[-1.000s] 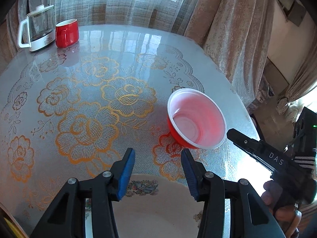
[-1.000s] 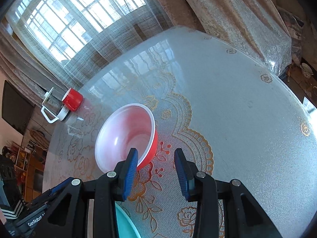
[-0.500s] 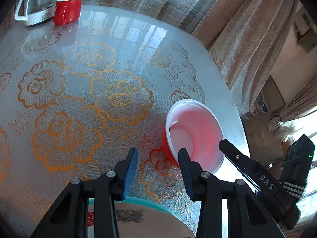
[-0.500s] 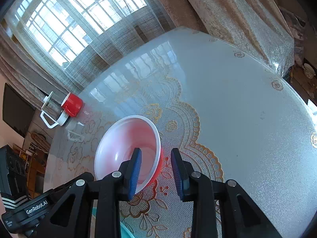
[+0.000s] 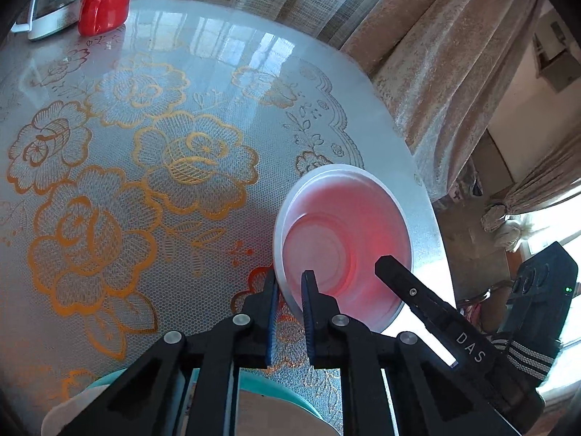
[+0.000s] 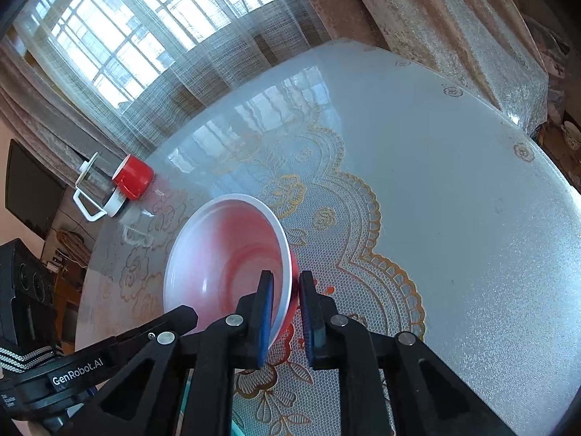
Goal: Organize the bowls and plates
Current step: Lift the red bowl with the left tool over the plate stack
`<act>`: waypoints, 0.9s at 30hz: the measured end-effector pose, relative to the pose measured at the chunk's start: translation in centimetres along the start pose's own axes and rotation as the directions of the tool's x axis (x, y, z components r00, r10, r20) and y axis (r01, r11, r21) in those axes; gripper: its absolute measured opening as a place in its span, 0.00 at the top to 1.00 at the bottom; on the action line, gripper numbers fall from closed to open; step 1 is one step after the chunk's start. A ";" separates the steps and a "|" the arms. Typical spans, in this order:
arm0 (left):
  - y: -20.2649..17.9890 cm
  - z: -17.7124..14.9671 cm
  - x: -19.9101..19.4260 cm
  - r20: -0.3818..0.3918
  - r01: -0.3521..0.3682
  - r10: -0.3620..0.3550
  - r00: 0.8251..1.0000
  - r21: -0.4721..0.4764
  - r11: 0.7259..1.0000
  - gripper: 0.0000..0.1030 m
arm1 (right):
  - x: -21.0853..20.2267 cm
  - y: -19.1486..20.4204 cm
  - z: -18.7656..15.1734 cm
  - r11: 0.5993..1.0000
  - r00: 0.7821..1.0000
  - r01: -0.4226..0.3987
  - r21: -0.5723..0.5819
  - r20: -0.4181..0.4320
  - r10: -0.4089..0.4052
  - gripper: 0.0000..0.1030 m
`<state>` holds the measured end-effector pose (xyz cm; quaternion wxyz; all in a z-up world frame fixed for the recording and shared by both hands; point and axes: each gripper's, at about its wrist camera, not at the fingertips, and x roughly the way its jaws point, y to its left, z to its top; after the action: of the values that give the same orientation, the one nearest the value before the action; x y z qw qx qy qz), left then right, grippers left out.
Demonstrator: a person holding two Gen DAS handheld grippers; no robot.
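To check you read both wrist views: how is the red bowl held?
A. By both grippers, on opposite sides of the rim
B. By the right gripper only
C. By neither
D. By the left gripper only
A: the left gripper and the right gripper each pinch the red bowl rim.

red mug [image 5: 104, 5] beside glass kettle [image 6: 95, 185], floral tablecloth [image 5: 152, 152], curtains [image 6: 203, 72]

I read "DAS" on the right gripper [image 5: 468, 341] at lower right, and "GenRobot.AI" on the left gripper [image 6: 78, 367] at lower left.
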<state>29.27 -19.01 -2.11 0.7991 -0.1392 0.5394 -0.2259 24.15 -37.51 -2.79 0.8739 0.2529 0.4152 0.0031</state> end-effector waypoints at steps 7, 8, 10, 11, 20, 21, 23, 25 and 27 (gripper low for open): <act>-1.1 -1.1 -3.3 0.068 -0.037 0.031 0.997 0.089 0.995 0.88 | -2.6 1.3 -0.6 0.998 0.998 -0.059 -0.027 0.022 0.059 0.86; -1.2 -1.5 -3.9 0.079 -0.040 0.032 0.996 0.099 0.994 0.88 | -3.0 1.6 -0.7 0.997 0.998 -0.065 -0.033 0.025 0.066 0.86; -1.2 -2.1 -5.0 0.098 -0.045 0.034 0.995 0.110 0.993 0.88 | -3.8 2.3 -1.0 0.996 0.997 -0.077 -0.044 0.029 0.078 0.86; -1.2 -2.5 -5.6 0.110 -0.049 0.036 0.993 0.117 0.992 0.88 | -4.2 2.6 -1.2 0.995 0.995 -0.089 -0.048 0.033 0.091 0.86; 0.4 -6.4 -11.1 0.198 -0.056 0.027 0.980 0.143 0.988 0.88 | -6.6 6.2 -3.9 0.978 0.985 -0.167 -0.125 0.021 0.171 0.86; 0.9 -6.9 -11.8 0.206 -0.058 0.028 0.978 0.138 0.989 0.88 | -6.7 6.6 -4.3 0.975 0.983 -0.177 -0.133 0.015 0.180 0.86; 1.8 -7.8 -12.9 0.218 -0.061 0.031 0.975 0.129 0.990 0.88 | -6.9 7.6 -5.0 0.969 0.981 -0.192 -0.155 0.001 0.194 0.86; 2.6 -8.7 -14.0 0.229 -0.067 0.038 0.973 0.120 0.991 0.88 | -6.8 8.6 -5.6 0.963 0.979 -0.204 -0.174 -0.015 0.204 0.86; 3.8 -9.6 -15.1 0.238 -0.063 0.038 0.971 0.099 0.993 0.88 | -6.7 9.5 -6.2 0.957 0.975 -0.223 -0.188 -0.036 0.220 0.86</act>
<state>16.44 -7.85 4.52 0.8692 -0.1085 0.4316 -0.2156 17.23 -27.95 3.03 0.8852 0.2129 0.3884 0.1424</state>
